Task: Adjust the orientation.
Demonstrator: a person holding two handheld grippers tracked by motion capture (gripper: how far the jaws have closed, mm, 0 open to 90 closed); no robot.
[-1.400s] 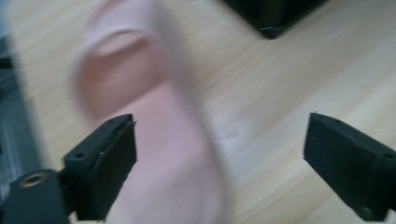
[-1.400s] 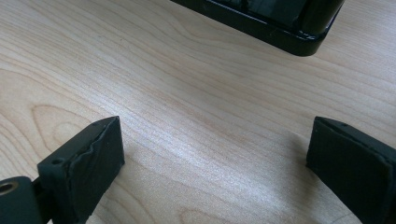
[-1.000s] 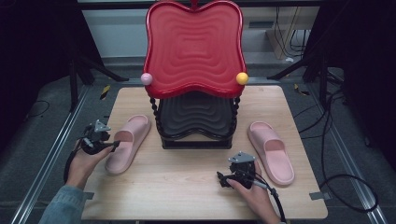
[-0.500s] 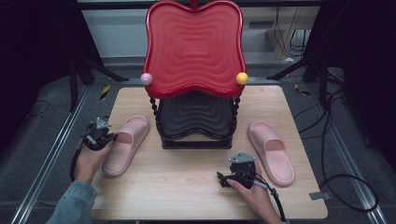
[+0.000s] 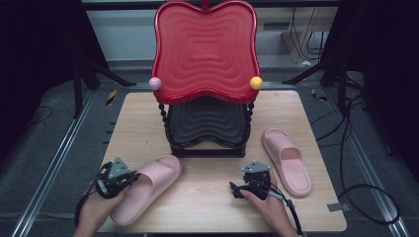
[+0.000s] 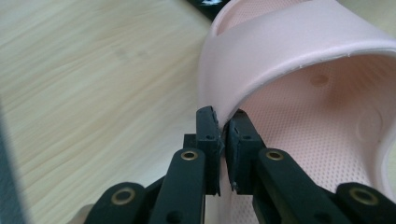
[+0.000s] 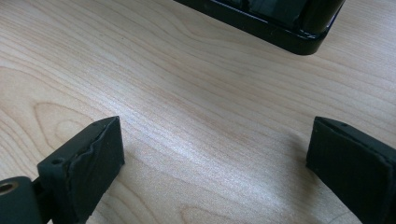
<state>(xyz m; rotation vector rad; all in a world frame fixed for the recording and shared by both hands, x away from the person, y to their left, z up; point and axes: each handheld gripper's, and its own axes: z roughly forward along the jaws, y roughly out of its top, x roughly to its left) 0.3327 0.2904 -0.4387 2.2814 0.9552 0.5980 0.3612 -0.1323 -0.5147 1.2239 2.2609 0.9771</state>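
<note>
A pink slipper [image 5: 148, 190] lies slanted on the wooden table [image 5: 207, 202], near the front left. My left gripper [image 5: 129, 178] is shut on its side rim where the strap meets the sole. In the left gripper view the jaws have just been closing, and the pads of the left gripper [image 6: 223, 122] now pinch the slipper's edge [image 6: 299, 51]. A second pink slipper [image 5: 286, 160] rests at the right. Left of it, my right gripper [image 5: 237, 190] sits low on the table. It stands open [image 7: 212, 140] over bare wood.
A two-tier rack stands at the table's middle back, with a red wavy top tray [image 5: 205, 49] over a black lower shelf [image 5: 207, 123]. Its black base [image 7: 261, 18] lies just beyond my right gripper. Cables [image 5: 360, 197] trail on the floor at the right.
The left gripper has shut on the left slipper and pulled it toward the front edge and a little right, turning it more slantwise. The right gripper has kept still.
</note>
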